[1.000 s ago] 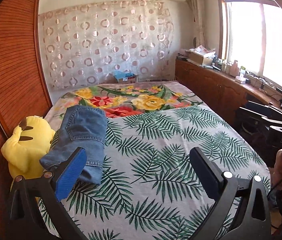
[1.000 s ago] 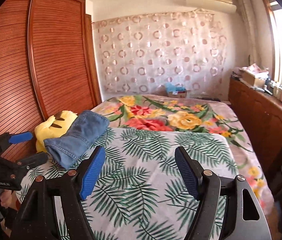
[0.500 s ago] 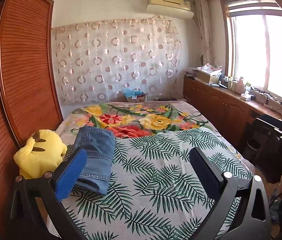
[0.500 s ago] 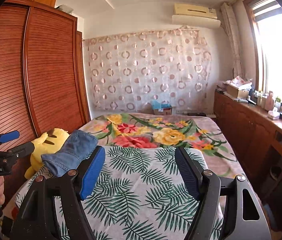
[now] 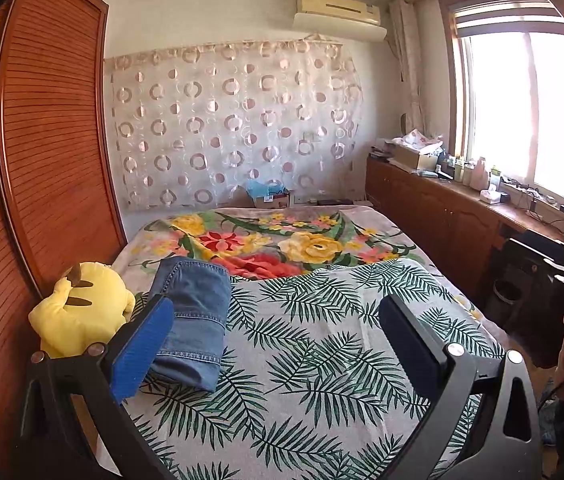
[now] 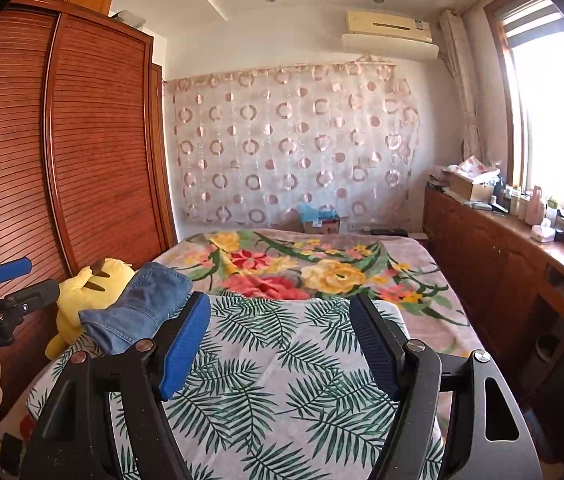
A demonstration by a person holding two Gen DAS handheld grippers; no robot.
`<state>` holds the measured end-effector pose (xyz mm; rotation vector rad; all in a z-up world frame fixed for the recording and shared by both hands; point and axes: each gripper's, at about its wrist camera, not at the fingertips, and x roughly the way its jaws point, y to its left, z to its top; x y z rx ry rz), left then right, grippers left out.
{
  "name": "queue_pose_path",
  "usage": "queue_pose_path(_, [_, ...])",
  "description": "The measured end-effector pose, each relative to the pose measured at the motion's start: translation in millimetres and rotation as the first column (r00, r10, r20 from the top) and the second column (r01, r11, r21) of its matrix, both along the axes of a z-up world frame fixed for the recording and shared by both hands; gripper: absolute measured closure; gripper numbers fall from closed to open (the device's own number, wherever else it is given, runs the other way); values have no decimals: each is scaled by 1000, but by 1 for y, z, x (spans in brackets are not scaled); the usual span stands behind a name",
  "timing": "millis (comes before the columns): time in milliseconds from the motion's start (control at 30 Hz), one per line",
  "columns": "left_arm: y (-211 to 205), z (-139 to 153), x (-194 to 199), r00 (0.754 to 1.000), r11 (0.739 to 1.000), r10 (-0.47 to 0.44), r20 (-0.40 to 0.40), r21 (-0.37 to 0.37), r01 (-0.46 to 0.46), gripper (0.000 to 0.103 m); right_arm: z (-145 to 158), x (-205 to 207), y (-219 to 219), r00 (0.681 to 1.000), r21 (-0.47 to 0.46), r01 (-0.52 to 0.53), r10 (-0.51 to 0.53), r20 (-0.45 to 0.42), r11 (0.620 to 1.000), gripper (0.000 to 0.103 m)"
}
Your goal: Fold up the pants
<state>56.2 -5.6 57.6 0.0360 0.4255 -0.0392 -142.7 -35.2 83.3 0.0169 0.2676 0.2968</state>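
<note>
On the left side of the bed [image 5: 321,360], near the wardrobe: folded blue denim pants [image 5: 192,320], lying flat on the grey palm-leaf bedspread [image 5: 321,380], just beside a yellow plush toy [image 5: 82,312] pushed against the slatted reddish-brown wooden wardrobe [image 5: 42,160]. Beyond the leaf print, a floral blanket [image 5: 282,240] with yellow and red blooms. Left gripper [image 5: 276,322] held above the bedspread, blue-padded fingers [image 5: 142,352] spread wide, grasping nothing, clear of the denim. Right gripper [image 6: 280,336] likewise raised over the bed, fingers [image 6: 184,344] released and wide apart, nothing between them. At the far wall, a sheer curtain with ring pattern [image 6: 293,144]; along the right, a wooden cabinet [image 6: 501,264] under a bright window [image 5: 529,112], cluttered with bottles and boxes.
</note>
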Motion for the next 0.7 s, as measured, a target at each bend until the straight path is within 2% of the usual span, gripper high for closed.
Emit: queue_pose_path(700, [2,0,0,1000,1000,1,1,-3,-1,0,-6,-1,-6,1000,-1,-6,6,5,1000,29])
